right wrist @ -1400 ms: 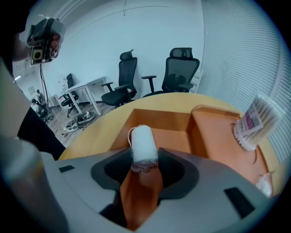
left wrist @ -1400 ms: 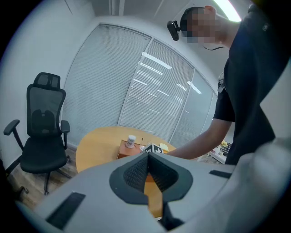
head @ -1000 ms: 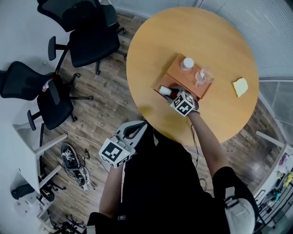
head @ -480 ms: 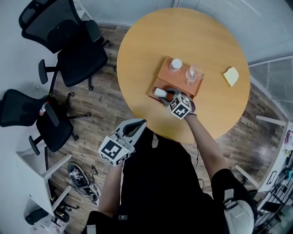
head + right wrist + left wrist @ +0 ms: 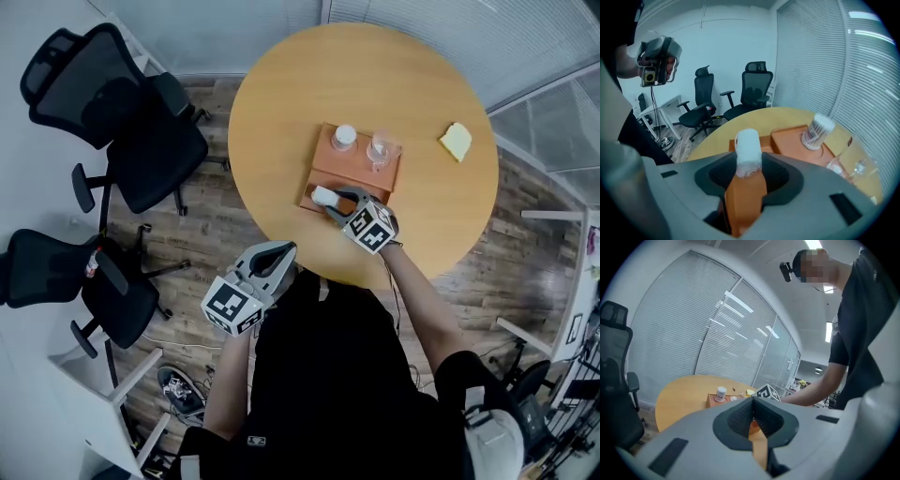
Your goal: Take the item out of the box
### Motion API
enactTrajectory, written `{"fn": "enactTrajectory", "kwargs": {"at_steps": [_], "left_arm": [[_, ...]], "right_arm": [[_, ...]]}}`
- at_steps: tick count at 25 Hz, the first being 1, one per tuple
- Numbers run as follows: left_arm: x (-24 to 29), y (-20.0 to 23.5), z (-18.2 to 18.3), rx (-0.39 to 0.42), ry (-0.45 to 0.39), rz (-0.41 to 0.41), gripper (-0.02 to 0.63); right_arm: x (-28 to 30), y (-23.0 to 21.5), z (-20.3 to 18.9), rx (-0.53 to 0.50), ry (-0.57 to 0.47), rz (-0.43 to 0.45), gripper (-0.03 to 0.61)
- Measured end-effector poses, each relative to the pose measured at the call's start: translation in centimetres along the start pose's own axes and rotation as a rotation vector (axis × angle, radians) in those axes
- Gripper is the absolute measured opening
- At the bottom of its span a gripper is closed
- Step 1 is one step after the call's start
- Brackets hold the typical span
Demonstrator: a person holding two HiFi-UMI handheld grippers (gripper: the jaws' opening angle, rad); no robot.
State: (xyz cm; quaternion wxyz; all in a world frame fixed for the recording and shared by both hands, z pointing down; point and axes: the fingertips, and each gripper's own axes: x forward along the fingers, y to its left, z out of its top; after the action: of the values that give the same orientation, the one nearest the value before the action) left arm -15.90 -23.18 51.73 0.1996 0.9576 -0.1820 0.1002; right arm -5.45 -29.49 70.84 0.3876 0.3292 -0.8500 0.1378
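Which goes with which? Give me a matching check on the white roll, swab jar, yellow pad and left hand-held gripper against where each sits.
1 white roll
2 swab jar
3 yellow pad
4 left hand-held gripper

A on the bare table, outside the box
B off the table, jaws together
C between the right hand-held gripper jaws
D far part of the box

Pairs: 1-C, 2-D, 3-A, 4-B

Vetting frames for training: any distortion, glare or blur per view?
Head view: evenly lit, sharp, no glare on the table. Left gripper view: strong fisheye, dark corners, ceiling light blown out, mosaic over the face. Right gripper view: blinds curve with fisheye; white roll sharp, glass soft.
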Motion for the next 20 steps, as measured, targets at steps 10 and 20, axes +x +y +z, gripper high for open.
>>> {"fn": "enactTrajectory", "kwargs": {"at_steps": [10,20], "left_arm": [[-0.2,1.0,0.7,0.023,-0.016,-0.046,0.006],[0.9,0.4,1.7,0.052,-0.027,-0.084,0.006]], "right_arm": [[-3.7,0.4,1.7,0.063,-0.057,-0.078,0.163],[-7.3,2.2,2.5,0.117,-0.127,-0.095,0.163]]}}
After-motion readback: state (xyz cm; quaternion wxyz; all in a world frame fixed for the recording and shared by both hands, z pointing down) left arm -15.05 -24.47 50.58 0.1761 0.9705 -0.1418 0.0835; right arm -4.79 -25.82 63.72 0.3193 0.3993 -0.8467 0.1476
